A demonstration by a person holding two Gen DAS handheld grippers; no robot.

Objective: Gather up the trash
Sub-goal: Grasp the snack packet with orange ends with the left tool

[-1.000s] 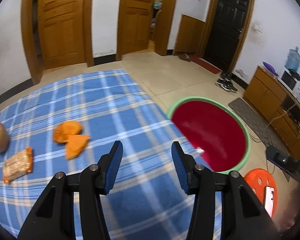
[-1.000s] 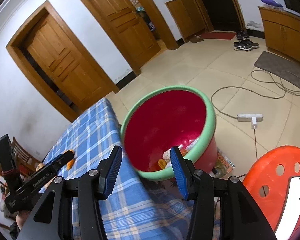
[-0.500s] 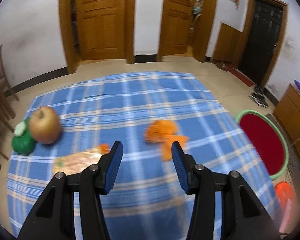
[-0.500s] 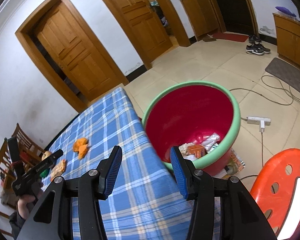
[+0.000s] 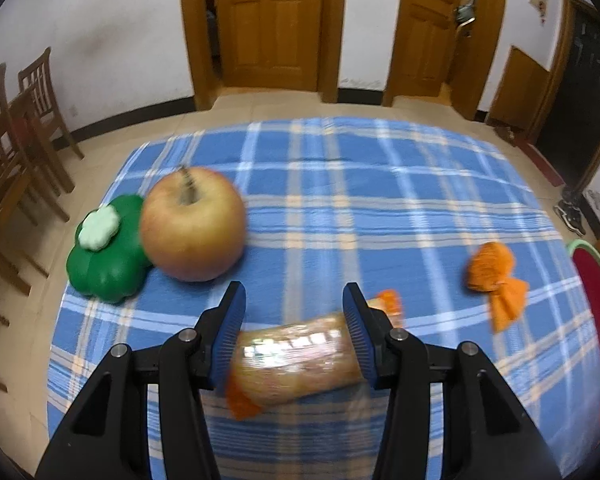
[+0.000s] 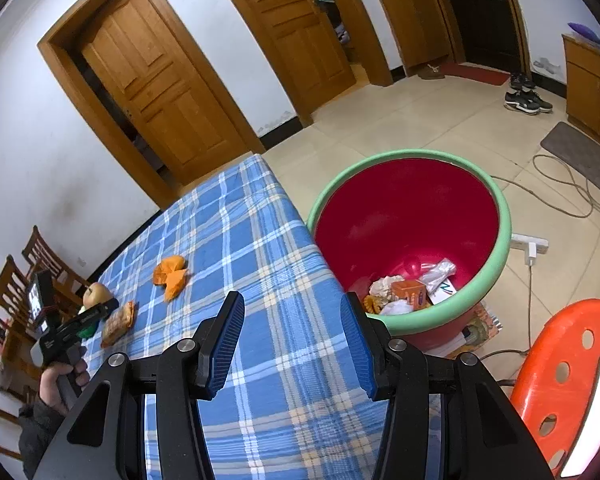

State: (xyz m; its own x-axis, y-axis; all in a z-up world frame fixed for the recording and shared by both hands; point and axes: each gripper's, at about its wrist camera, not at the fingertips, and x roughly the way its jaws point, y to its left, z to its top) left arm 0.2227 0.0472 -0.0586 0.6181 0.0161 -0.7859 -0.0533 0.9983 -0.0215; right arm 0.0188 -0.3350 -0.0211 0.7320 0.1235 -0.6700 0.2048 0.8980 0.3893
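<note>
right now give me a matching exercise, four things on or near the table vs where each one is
Things:
1. snack packet
2. apple
3. orange wrapper
4. red bin

Places:
A. on the floor beside the table edge, trash inside
B. between the open fingers of the left gripper
C. alone on the cloth, toward the bin side
D. against the green toy pepper

Pairs: 1-B, 2-D, 3-C, 4-A
</note>
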